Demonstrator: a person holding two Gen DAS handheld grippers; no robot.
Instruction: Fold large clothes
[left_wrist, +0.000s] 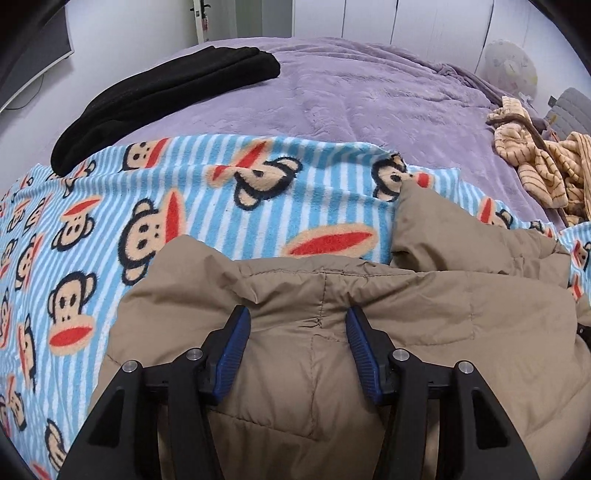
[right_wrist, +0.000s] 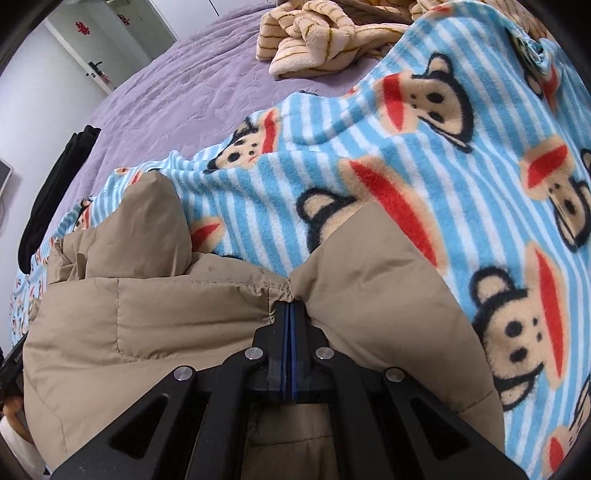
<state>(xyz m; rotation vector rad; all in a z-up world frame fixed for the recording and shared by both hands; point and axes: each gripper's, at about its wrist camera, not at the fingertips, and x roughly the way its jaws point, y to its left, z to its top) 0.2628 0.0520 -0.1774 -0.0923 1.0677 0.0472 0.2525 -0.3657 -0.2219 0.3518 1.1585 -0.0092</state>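
A tan padded jacket lies bunched on a blue striped monkey-print blanket on the bed. My left gripper is open, its blue pads resting on the jacket's top edge with fabric between them. In the right wrist view the same jacket fills the lower half. My right gripper is shut on a pinched fold of the jacket's edge, with the blanket beyond it.
A folded black garment lies at the far left on the purple bedspread. A crumpled cream striped garment lies at the right, also in the right wrist view. White wardrobe doors stand behind the bed.
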